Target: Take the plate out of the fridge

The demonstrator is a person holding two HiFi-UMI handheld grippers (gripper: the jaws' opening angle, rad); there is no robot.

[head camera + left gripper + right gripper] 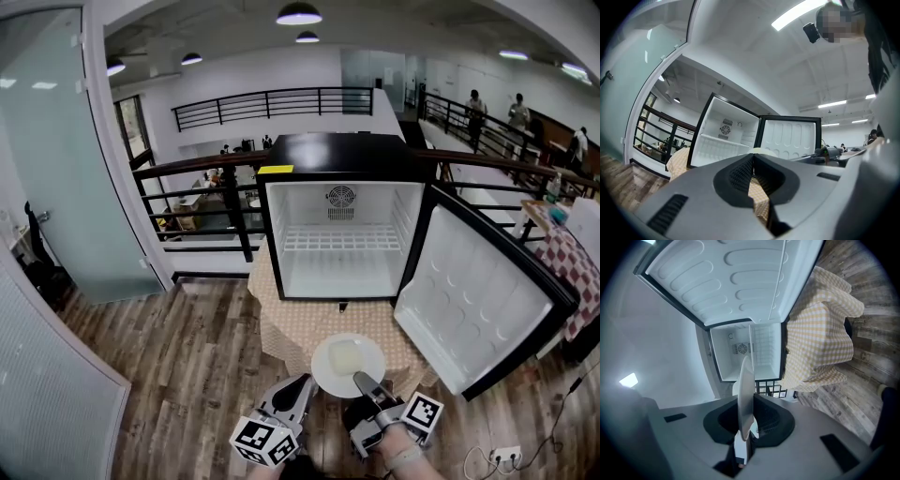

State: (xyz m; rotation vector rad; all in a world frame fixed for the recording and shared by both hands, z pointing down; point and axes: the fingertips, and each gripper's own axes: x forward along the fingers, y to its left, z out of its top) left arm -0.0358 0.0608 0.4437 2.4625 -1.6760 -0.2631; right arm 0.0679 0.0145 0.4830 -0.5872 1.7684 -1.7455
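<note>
Plainly the plate (323, 367) is out of the fridge (339, 246): it sits level in the air at the near edge of the checked tablecloth (286, 323), well clear of the open white compartment, whose wire shelf is bare. The fridge door (478, 300) stands swung wide to the right. A pale square block (345, 357) lies on the middle of the plate.

The right gripper (364, 380) has its fingers pinched tight on the plate's near rim; in the right gripper view the rim runs edge-on between the pads. The left gripper (302, 384) hangs just beside the plate on its left, fingers brought together with nothing between them.

The plate looks stiff, smooth and fairly light, probably ceramic or hard plastic, so it would chip or break if dropped. A glazed rim is slippery, and held by one edge the plate will want to tip down at its far side, more so with the block on top. The rim is the only place to take hold; a deeper bite over it, or support from the left gripper under the opposite edge, would steady it, and the plate should be kept flat so the block cannot slide off
</note>
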